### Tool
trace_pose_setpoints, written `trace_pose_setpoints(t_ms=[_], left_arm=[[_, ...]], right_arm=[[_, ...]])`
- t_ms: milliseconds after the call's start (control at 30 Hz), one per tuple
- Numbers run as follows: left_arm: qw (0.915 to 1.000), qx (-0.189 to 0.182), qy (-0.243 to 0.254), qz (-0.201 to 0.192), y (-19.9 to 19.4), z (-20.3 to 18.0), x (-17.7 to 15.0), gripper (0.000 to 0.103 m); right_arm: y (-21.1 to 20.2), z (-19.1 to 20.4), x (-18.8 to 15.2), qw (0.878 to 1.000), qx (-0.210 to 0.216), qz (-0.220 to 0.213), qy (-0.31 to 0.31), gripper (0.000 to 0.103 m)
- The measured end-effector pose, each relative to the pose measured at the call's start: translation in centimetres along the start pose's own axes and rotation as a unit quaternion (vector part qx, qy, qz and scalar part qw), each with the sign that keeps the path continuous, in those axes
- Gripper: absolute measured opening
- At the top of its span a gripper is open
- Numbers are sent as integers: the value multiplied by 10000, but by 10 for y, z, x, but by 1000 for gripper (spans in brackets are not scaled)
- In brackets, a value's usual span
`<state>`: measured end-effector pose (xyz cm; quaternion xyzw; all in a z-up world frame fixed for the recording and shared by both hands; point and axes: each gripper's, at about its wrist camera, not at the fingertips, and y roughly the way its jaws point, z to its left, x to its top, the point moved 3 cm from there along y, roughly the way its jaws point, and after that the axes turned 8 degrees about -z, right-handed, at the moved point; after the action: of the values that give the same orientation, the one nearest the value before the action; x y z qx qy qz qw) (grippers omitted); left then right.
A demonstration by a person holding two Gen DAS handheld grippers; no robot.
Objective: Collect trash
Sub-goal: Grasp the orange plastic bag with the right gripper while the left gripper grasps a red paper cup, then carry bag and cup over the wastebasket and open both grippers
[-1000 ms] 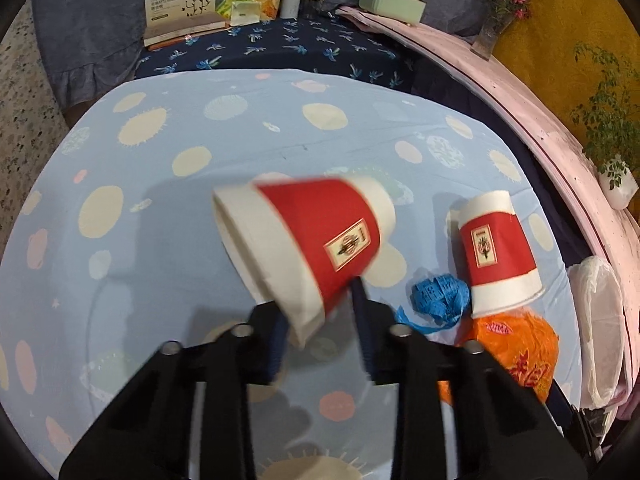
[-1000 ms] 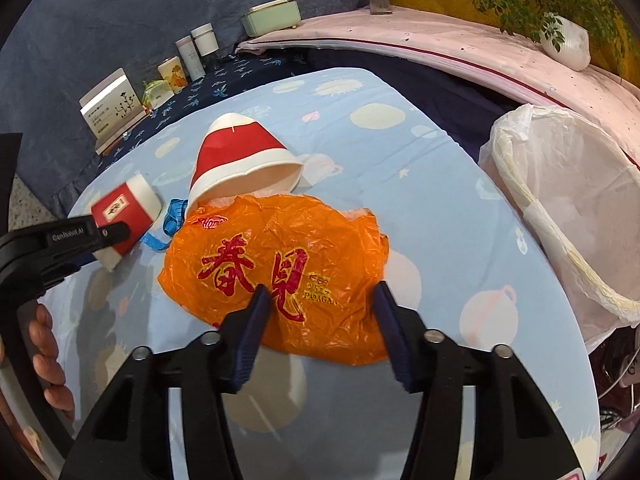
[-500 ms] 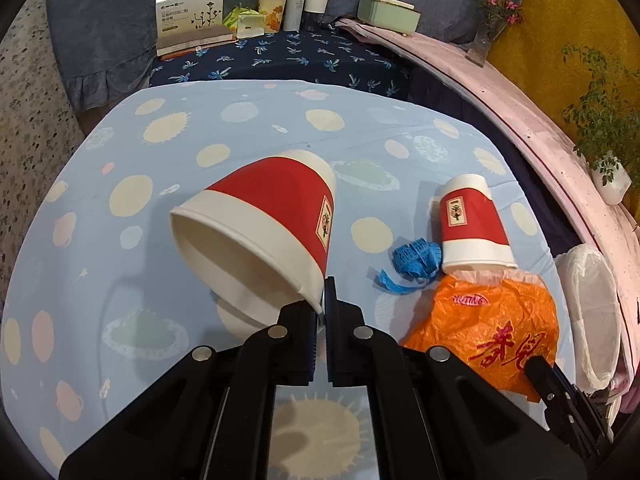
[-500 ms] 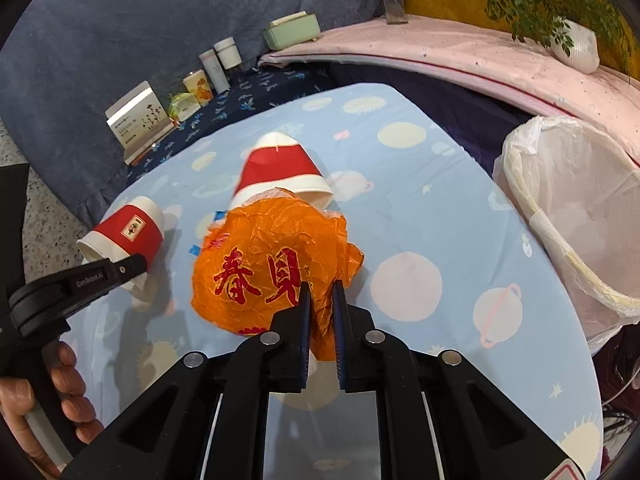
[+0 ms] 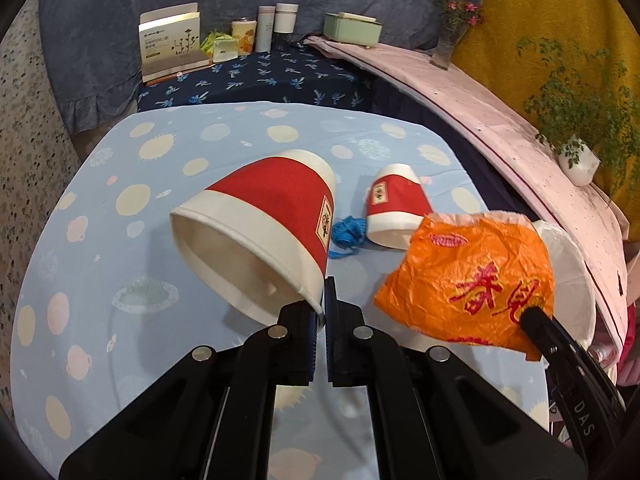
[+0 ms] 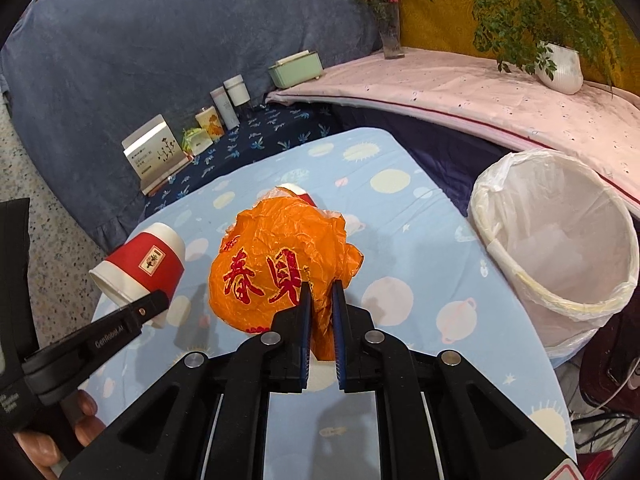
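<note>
Two pieces are lifted: left claw (image 5: pixel 322 304) pinches a red paper cup (image 5: pixel 260 236) by its rim at centre frame; right claw (image 6: pixel 320 300) grips an orange plastic bag (image 6: pixel 280 268). Second cup (image 5: pixel 394 212) and blue scrap (image 5: pixel 348 234) remain on the bench (image 5: pixel 100 280); the lined bin (image 6: pixel 560 240), right of frame, looks empty.

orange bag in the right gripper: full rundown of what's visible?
The orange bag is thin, crinkled plastic with red printed characters and a small red oval logo, bunched up. The right gripper is shut on its lower edge, holding it lifted above the blue tablecloth. Nothing else visibly touches it.
</note>
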<state>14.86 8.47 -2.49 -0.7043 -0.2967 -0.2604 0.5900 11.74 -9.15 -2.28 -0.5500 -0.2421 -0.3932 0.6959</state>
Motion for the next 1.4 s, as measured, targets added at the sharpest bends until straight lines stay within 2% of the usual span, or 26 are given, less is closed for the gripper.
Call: trace_pose_setpoints(t_ms=[400,800,1200,1400], left_arm=[[9983,-295,468,-179,-29,-57,-5,3],[9920,-699,1031,-202,-36,-132,-15,3],[9761,-1388,1669,-103,-26,-227,-25,3],[9660,-1799,1855,92,-9,-268,-31,3]], right_arm=[[-35,-28,9,9992,-45,-303,241,10],[-65,-87,14,9958,-363,-585,599,10],[-89,-181,25,9836,-952,-917,1229,10],[-93,-229,28,9746,-1270,-1030,1531,10]])
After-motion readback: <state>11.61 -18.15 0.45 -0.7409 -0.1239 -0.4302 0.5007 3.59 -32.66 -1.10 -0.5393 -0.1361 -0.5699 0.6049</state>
